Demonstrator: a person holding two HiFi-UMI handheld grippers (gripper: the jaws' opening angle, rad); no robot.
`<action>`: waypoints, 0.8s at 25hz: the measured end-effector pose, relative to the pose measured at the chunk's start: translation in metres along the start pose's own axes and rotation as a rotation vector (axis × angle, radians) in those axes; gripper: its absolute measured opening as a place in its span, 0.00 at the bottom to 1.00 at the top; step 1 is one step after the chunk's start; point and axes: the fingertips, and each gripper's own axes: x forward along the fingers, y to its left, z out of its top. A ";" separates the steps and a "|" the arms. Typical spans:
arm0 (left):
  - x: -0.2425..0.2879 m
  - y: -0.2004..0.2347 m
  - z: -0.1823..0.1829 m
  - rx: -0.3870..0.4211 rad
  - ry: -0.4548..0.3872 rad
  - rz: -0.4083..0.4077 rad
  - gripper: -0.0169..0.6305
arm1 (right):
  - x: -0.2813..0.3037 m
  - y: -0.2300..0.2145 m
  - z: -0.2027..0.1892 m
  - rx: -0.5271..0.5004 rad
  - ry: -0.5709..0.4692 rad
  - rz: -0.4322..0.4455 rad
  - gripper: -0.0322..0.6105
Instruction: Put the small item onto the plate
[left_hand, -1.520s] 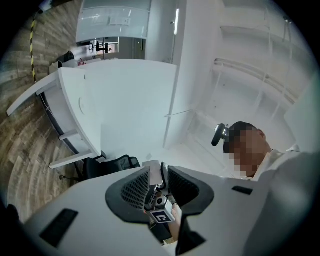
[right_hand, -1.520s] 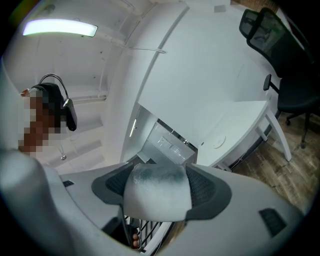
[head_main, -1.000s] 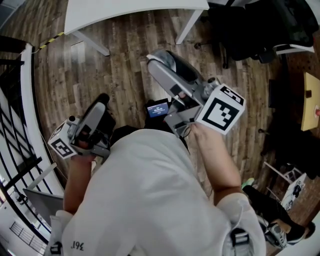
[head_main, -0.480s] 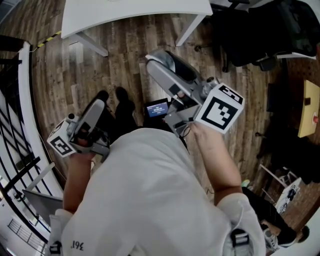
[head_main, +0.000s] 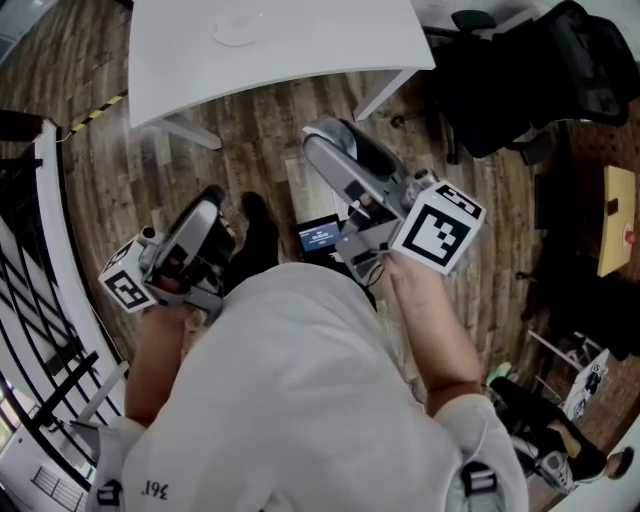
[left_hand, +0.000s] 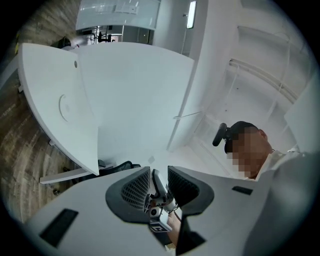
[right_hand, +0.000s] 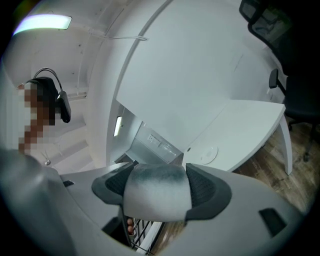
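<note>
Right gripper (right_hand: 157, 176): pinches the item (right_hand: 156, 197), a soft-looking grey and white piece, between both pads. Fills the whole gap from one pad to the other. Points toward the white table (right_hand: 240, 125), where the plate (right_hand: 207, 154) lies flat, well apart from the item.

Left gripper (left_hand: 159, 181): empty, jaws only a narrow slit apart, with nothing between them. Faces the table too, with the plate (left_hand: 63, 107) as a faint round outline toward the left part of the top.

From the head view: both grippers held up in front of the white shirt (head_main: 300, 400), over the wooden floor (head_main: 250, 150) and not over the table (head_main: 330, 40). Right gripper (head_main: 335, 140) further forward, close to the table's near edge. Left gripper (head_main: 208, 205) lower, at the left, beside the body. Plate (head_main: 238, 28) alone on the far part of the table. Below and between the grippers, a small screen (head_main: 320, 237) with a blue glow. Black chair (head_main: 520, 70) to the right of the table, dark railing (head_main: 40, 300) along the left side. Item hard to separate here from the pale jaw, probably at the right gripper's tip.
</note>
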 end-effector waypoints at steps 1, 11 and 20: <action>0.002 0.003 0.013 0.001 0.008 -0.006 0.20 | 0.011 -0.001 0.005 -0.003 -0.008 -0.007 0.54; -0.004 0.044 0.103 -0.032 0.073 -0.027 0.20 | 0.100 -0.013 0.027 -0.023 -0.064 -0.059 0.54; -0.015 0.067 0.150 -0.038 0.085 -0.031 0.20 | 0.153 -0.020 0.024 -0.038 -0.057 -0.087 0.54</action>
